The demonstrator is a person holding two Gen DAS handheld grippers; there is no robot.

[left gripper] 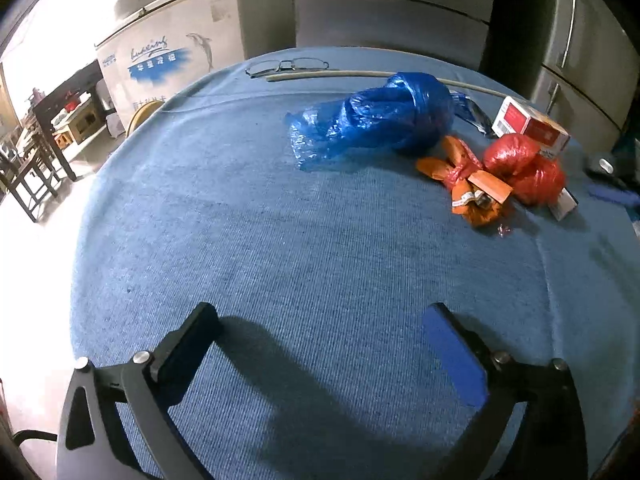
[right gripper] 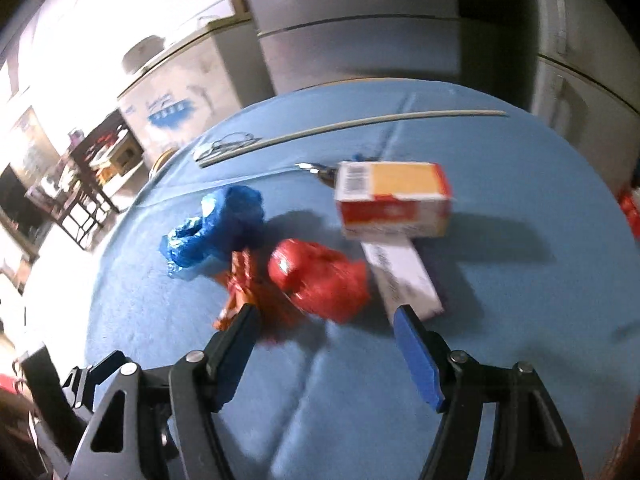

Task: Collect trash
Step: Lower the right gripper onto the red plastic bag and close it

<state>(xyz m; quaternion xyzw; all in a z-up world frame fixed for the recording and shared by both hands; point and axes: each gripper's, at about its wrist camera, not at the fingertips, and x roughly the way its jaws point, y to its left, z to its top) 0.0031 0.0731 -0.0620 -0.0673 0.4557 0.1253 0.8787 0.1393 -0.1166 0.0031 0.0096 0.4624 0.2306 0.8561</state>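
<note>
A knotted blue plastic bag (left gripper: 384, 118) lies on the blue cloth table (left gripper: 280, 240), with crumpled orange wrappers (left gripper: 468, 184), a red plastic bag (left gripper: 524, 168) and a red and white carton (left gripper: 528, 124) to its right. My left gripper (left gripper: 320, 316) is open and empty, well short of them. In the right wrist view my right gripper (right gripper: 326, 312) is open and empty, just in front of the red bag (right gripper: 320, 276). The orange wrappers (right gripper: 240, 280), blue bag (right gripper: 216, 228), carton (right gripper: 394, 200) and a flat white box (right gripper: 404, 276) lie around it.
A long pale stick (left gripper: 360, 75) and a pair of glasses (left gripper: 288, 66) lie at the table's far edge. Behind stand a white chest freezer (left gripper: 168, 56) and grey fridges (left gripper: 392, 8). A dark chair (left gripper: 28, 172) stands on the floor to the left.
</note>
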